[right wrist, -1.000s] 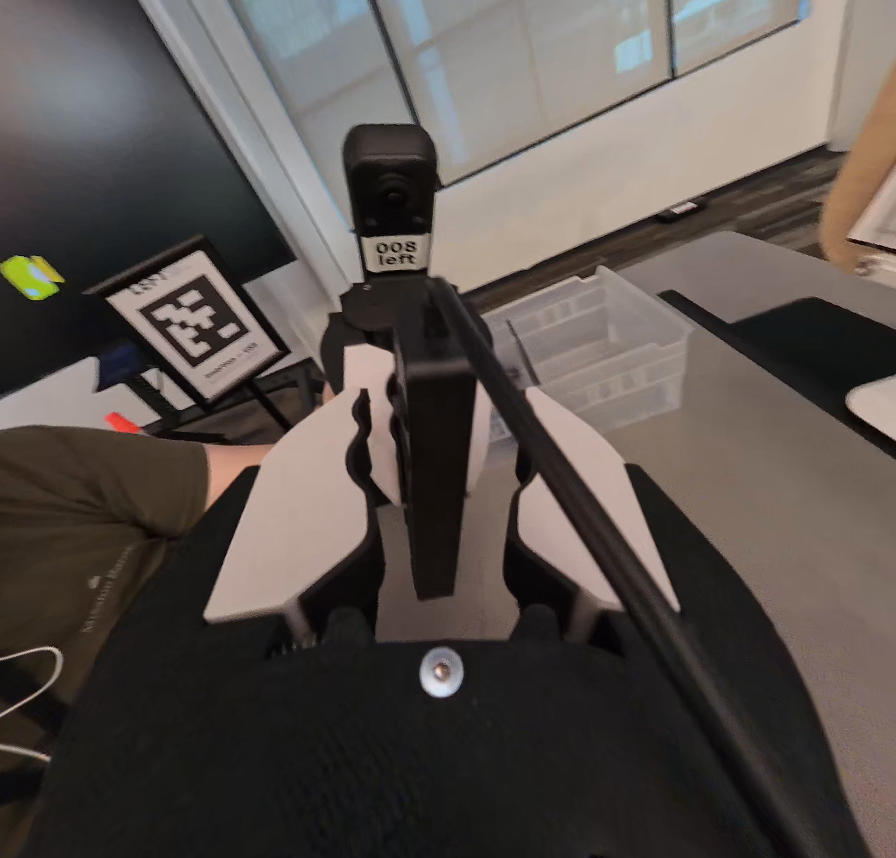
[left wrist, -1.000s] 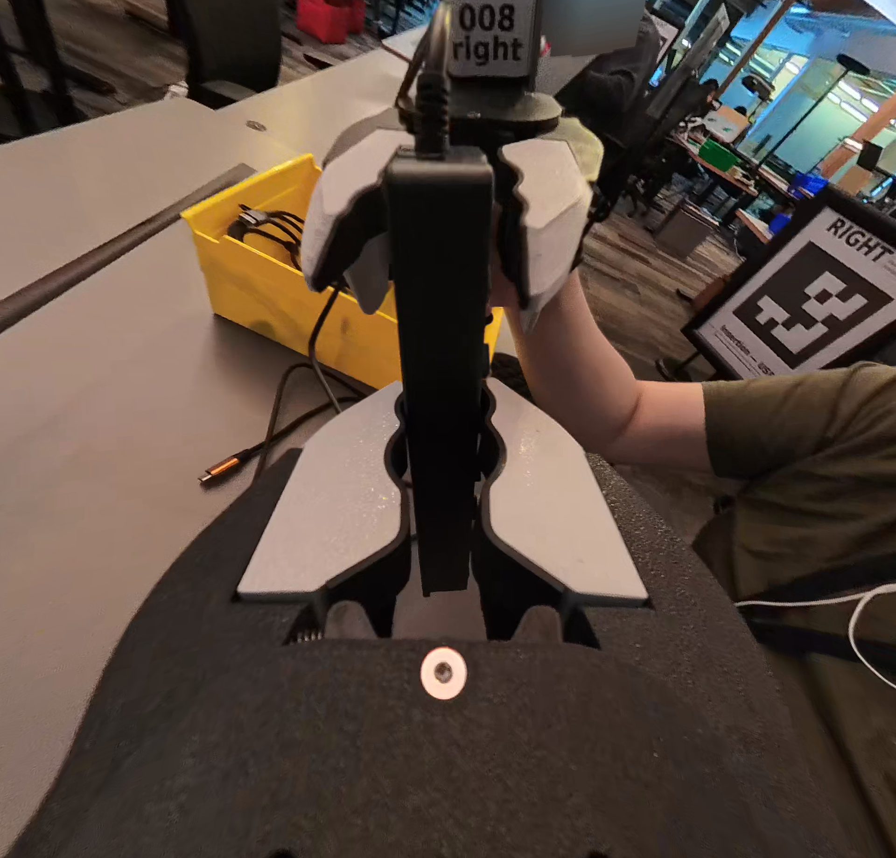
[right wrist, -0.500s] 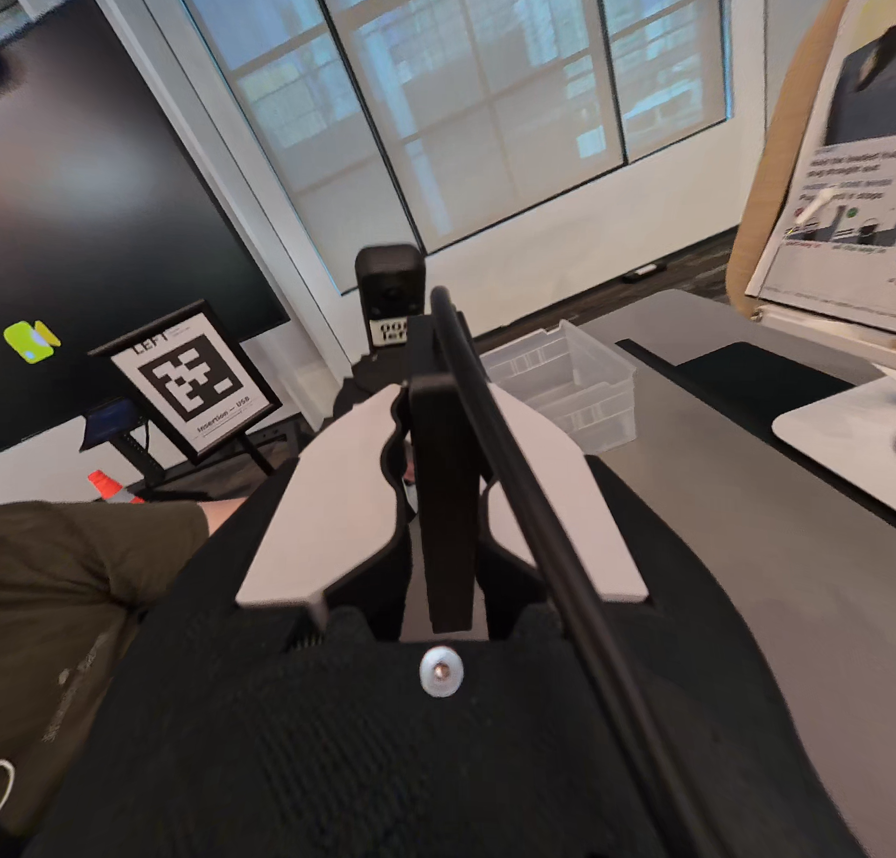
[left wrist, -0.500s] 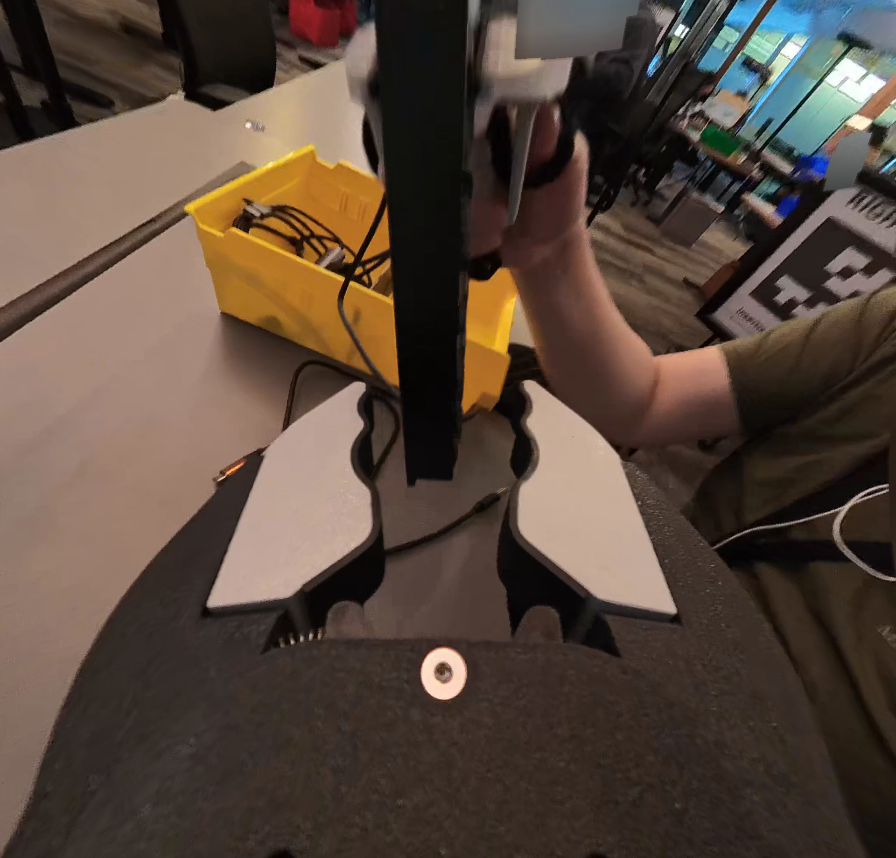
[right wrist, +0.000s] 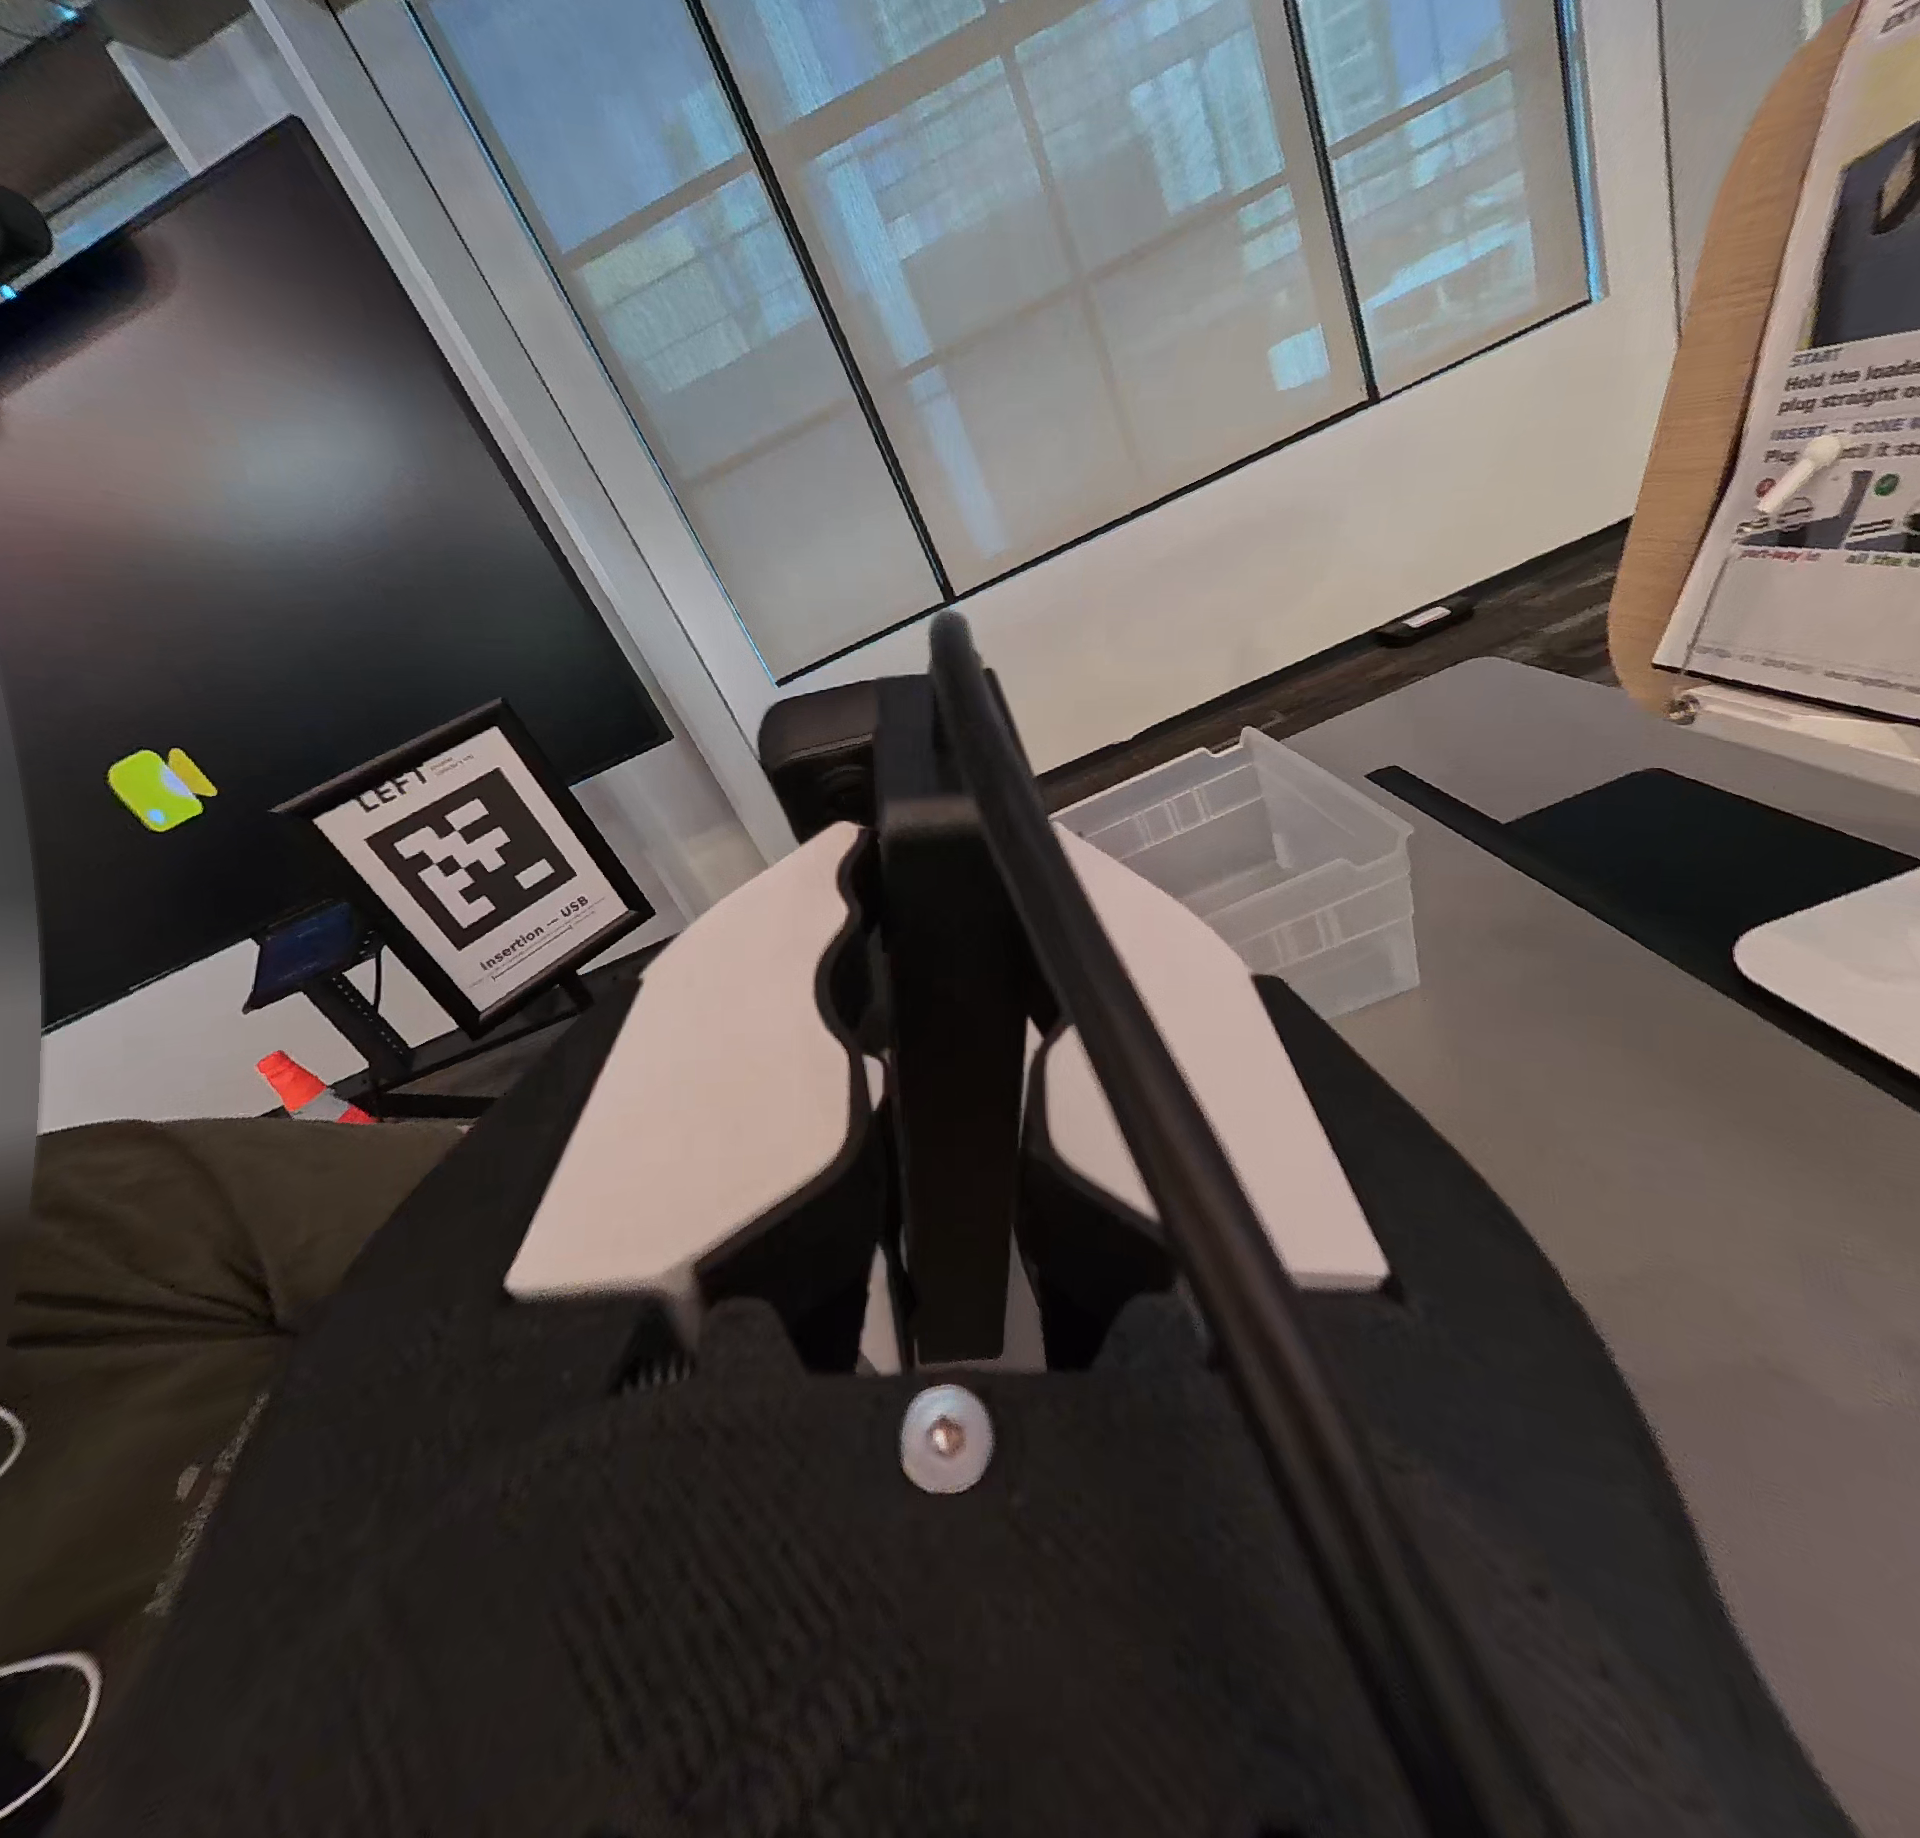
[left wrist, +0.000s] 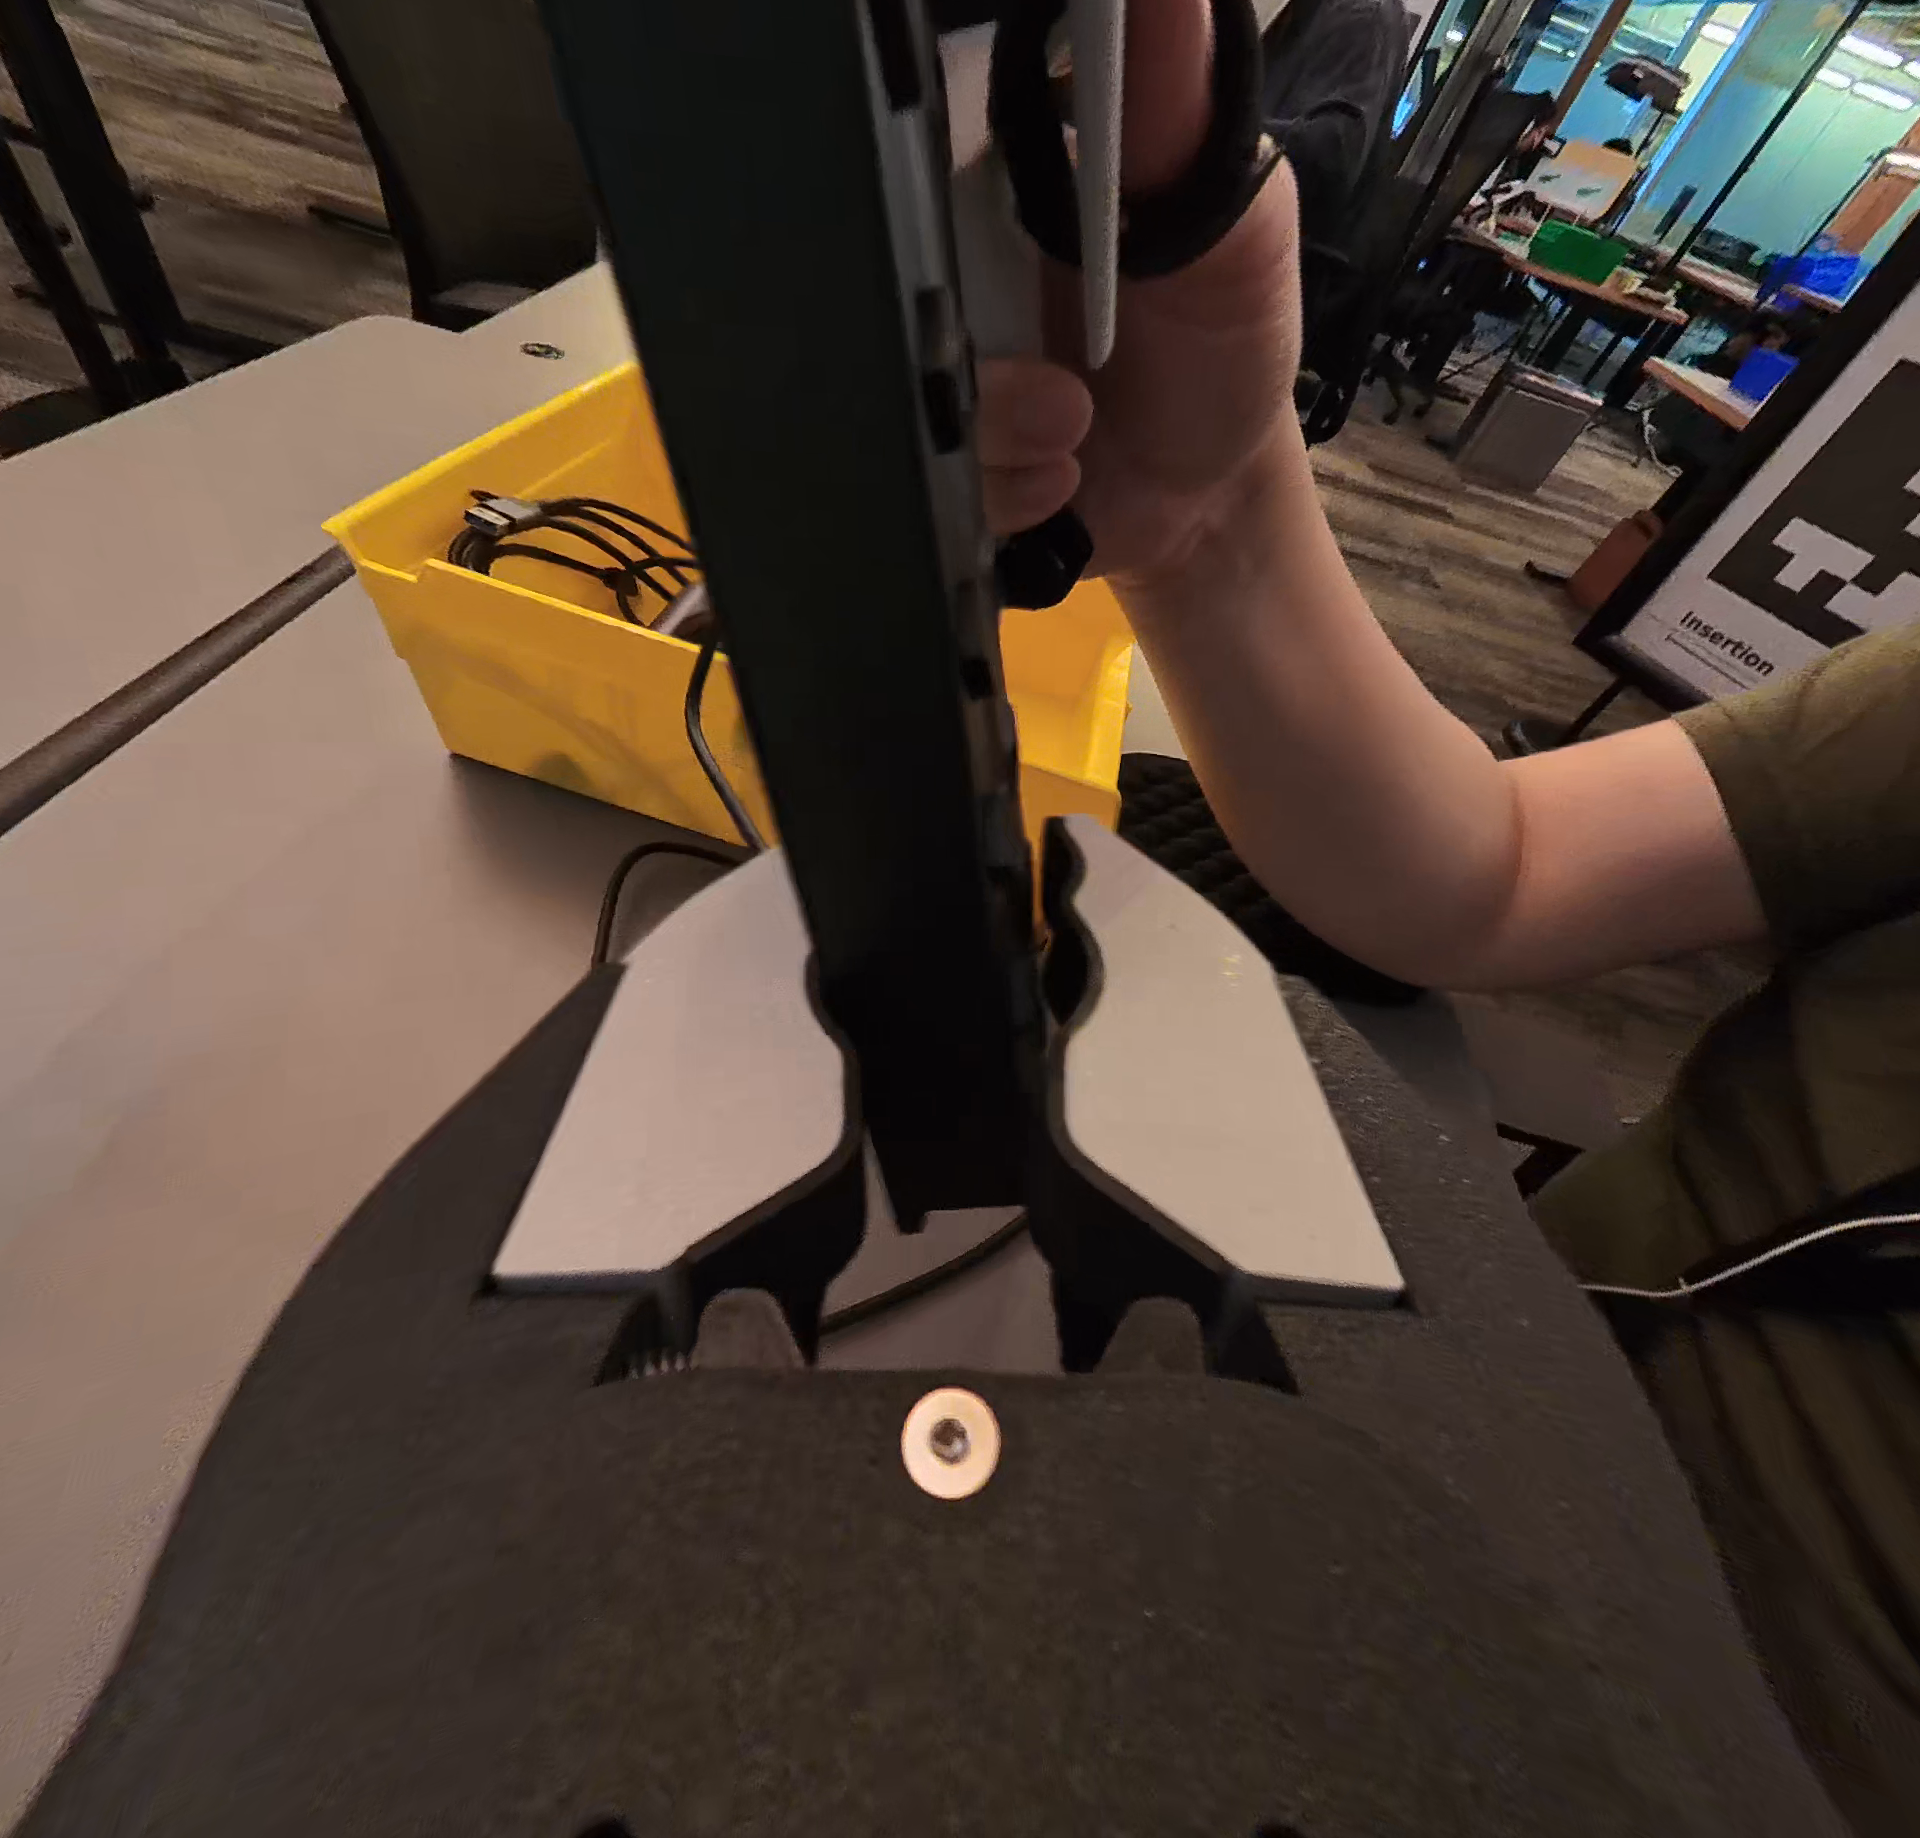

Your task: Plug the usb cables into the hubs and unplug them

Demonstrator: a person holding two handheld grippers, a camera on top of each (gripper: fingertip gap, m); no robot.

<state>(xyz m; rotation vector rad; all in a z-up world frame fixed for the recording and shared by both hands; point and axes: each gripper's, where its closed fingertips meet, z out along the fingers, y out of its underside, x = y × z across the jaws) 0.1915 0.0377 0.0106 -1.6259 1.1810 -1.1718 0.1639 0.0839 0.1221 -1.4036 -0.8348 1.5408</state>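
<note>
A long black USB hub [left wrist: 831,541] stands nearly upright between both grippers, with several ports along its right edge. My left gripper [left wrist: 925,853] is shut on the hub's lower end. My right gripper [right wrist: 956,843] is shut on the same hub [right wrist: 951,1061]. In the left wrist view only a white finger [left wrist: 1091,126] of it and the hand holding it show at the top. A thick black cable [right wrist: 1091,1009] runs from the hub's far end across my right finger. A thin black cable [left wrist: 707,728] hangs down to the table.
A yellow bin [left wrist: 540,666] holding coiled black USB cables [left wrist: 561,541] sits on the grey table [left wrist: 208,957] behind the hub. A clear plastic bin [right wrist: 1278,884] stands at the table's edge, beside a black mat [right wrist: 1662,853]. A person's forearm [left wrist: 1351,801] crosses on the right. The grippers' ends are close to 12 cm from one another.
My left gripper opened, then shut again lower on the hub. My right gripper closed on the hub and raised it, so the hub now stands higher and closer.
</note>
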